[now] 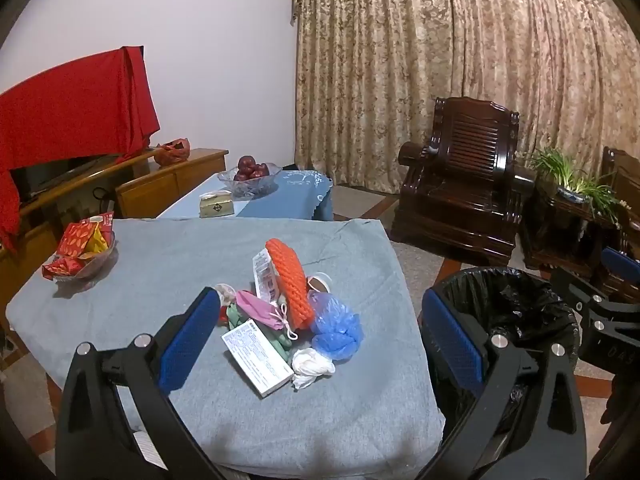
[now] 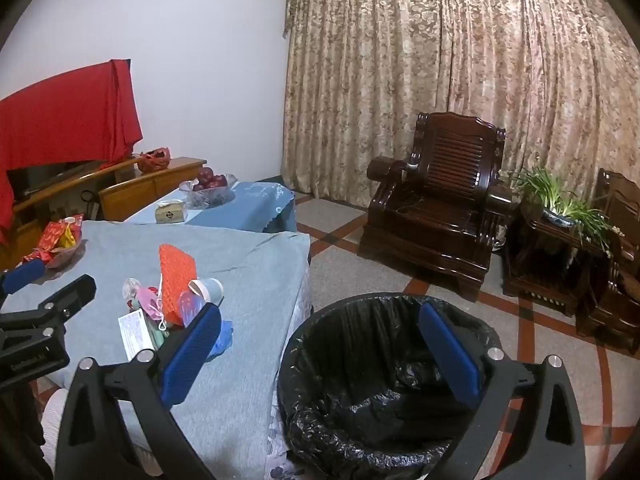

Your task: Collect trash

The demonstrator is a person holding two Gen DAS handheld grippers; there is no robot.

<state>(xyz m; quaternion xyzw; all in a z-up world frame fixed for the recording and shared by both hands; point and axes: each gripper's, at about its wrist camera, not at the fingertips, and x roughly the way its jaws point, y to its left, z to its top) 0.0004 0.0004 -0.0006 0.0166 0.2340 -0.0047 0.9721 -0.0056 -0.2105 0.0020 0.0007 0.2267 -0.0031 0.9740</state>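
Observation:
A pile of trash lies on the grey-clothed table (image 1: pixel 160 264): an orange foam net (image 1: pixel 291 280), a white printed box (image 1: pixel 256 356), a blue plastic bag (image 1: pixel 336 326), a white crumpled wad (image 1: pixel 310 366), a pink pouch (image 1: pixel 258 310) and a paper cup (image 1: pixel 320 280). The pile also shows in the right wrist view, with the orange net (image 2: pixel 176 288) upright. A bin with a black liner (image 2: pixel 380 380) stands on the floor right of the table. My left gripper (image 1: pixel 320 344) is open and empty above the pile. My right gripper (image 2: pixel 320 352) is open and empty above the bin's near rim.
A glass bowl of red snack packets (image 1: pixel 82 252) sits at the table's far left. Behind are a blue-clothed table with a bowl of apples (image 1: pixel 250 174) and a tissue box (image 1: pixel 216 205). A dark wooden armchair (image 2: pixel 436 208) and a potted plant (image 2: pixel 560 204) stand at right.

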